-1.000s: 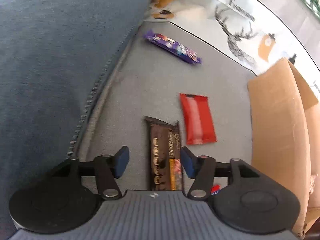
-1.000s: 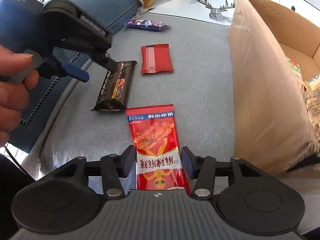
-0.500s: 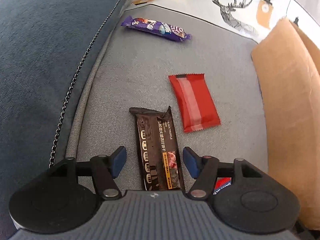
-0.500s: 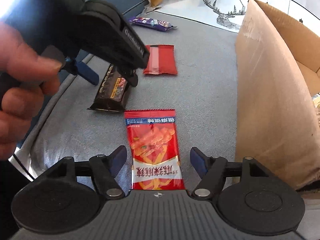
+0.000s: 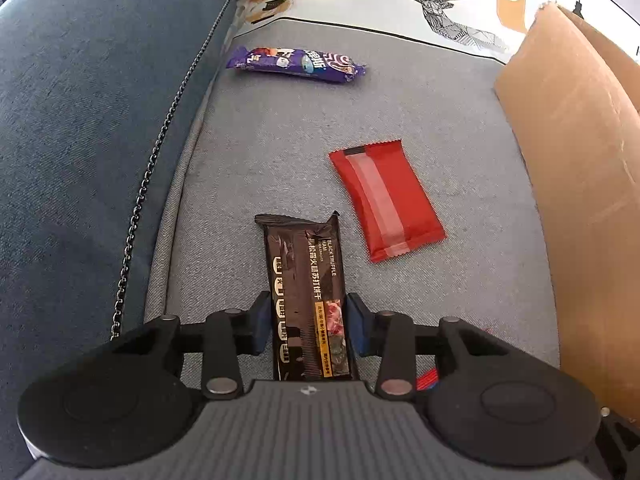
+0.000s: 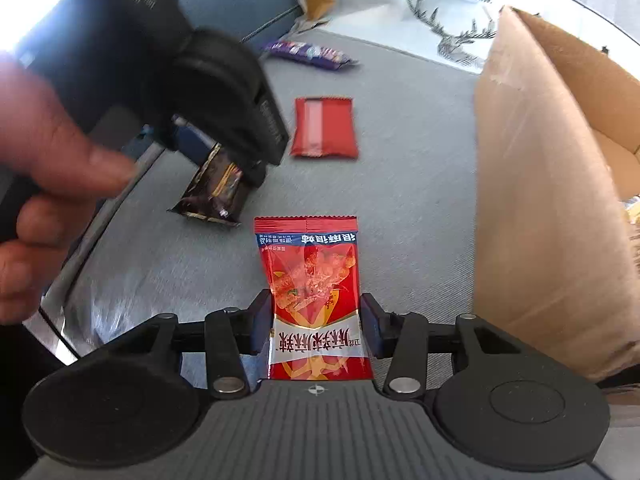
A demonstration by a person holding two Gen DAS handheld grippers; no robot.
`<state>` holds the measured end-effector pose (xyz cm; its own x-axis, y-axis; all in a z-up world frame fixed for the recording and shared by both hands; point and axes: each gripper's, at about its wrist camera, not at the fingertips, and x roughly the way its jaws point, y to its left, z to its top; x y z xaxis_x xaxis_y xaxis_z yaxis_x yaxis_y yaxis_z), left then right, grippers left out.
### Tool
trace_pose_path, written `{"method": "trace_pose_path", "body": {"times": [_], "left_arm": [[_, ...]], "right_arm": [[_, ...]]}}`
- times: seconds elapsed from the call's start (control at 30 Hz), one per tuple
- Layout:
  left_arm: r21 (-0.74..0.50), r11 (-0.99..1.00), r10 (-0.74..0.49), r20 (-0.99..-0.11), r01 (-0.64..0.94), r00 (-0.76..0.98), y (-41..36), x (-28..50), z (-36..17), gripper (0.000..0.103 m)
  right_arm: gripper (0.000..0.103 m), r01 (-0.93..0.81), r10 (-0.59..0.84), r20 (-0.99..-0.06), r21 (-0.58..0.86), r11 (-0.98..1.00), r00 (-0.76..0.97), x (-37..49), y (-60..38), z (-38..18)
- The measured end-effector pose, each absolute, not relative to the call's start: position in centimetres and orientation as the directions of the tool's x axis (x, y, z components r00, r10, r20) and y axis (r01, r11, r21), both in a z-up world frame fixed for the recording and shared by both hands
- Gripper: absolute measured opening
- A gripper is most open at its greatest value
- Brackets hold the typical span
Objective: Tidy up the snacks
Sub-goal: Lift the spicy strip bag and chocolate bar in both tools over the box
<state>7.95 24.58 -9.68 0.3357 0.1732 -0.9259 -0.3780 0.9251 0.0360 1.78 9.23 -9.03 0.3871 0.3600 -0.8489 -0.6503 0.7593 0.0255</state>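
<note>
My left gripper (image 5: pixel 307 326) is shut on a dark brown cracker pack (image 5: pixel 302 280), its pads pressed on both long edges; the pack (image 6: pixel 216 188) looks tilted up off the grey sofa seat (image 5: pixel 280 120) in the right wrist view. My right gripper (image 6: pixel 316 328) is shut on a red printed snack packet (image 6: pixel 310 276) lying on the seat. A plain red packet (image 5: pixel 386 200) and a purple bar (image 5: pixel 296 64) lie farther ahead. An open cardboard box (image 5: pixel 576 160) stands at the right.
The blue sofa back (image 5: pixel 80 120) rises along the left. A white deer-print cushion (image 5: pixel 440 0) lies at the far end of the seat. The left hand (image 6: pixel 40 168) and gripper body fill the upper left of the right wrist view.
Both grippers have closed: the left onto the dark cracker pack, the right onto the red printed packet. The left gripper came nearer to the right one.
</note>
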Motion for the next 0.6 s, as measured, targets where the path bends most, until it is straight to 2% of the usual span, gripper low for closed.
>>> {"method": "trace_pose_path", "body": {"times": [0.17,0.4,0.6], "left_arm": [[0.033,0.917,0.174,-0.929,-0.398,0.326,25.1,8.0,-9.6,0.043],[0.044,0.919,0.181,-0.93,-0.392,0.32,24.9,8.2,-9.9,0.052],[0.049,0.921,0.185,-0.928,-0.387,0.323,24.8,8.5,-10.0,0.053]], "right_arm": [[0.048,-0.619,0.337,-0.85,0.017,0.785,0.404,2.2,8.8,-9.1],[0.05,-0.6,0.317,-0.868,0.027,0.799,0.382,3.0,8.8,-9.8],[0.052,-0.604,0.315,-0.869,0.023,0.797,0.382,2.9,9.0,-10.0]]}}
